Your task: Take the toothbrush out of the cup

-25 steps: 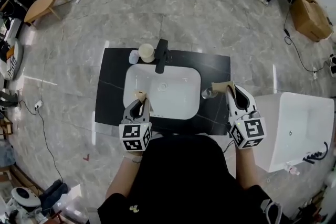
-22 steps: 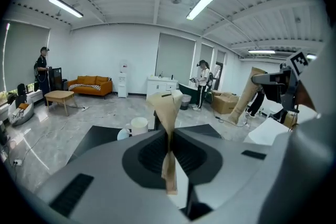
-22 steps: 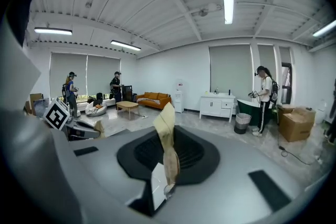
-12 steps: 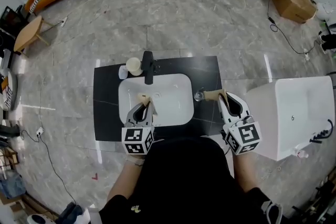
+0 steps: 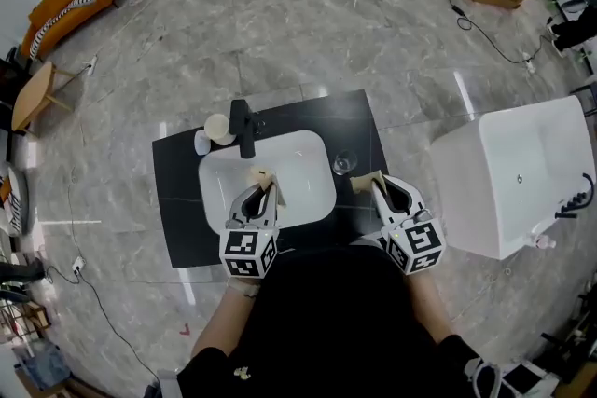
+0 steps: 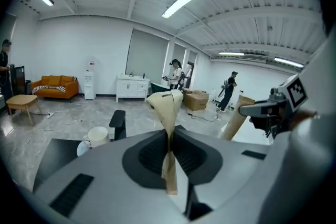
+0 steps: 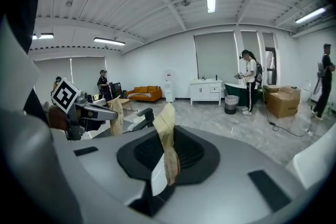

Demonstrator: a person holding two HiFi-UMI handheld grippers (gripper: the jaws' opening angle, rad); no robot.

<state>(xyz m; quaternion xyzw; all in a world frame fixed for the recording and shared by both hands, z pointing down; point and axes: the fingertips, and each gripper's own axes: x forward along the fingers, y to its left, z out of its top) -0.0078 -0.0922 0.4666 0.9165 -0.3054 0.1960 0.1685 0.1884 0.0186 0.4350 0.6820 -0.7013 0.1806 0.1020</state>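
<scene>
The left gripper [image 5: 259, 175] has slid further over the basin [image 5: 300, 165]. Its jaws are pressed together and empty, as are those of the right gripper [image 5: 362, 183].

Sink [image 5: 300, 165] in the middle of the worktop [image 5: 173, 196], faucet [image 5: 244, 128] at its back edge, cup [image 5: 218, 128] just left of the faucet, glass [image 5: 344, 164] right of the sink. Left hand-held gripper [image 5: 261, 178] over the sink's front, right hand-held gripper [image 5: 366, 184] near the glass, by the front-right corner.
</scene>
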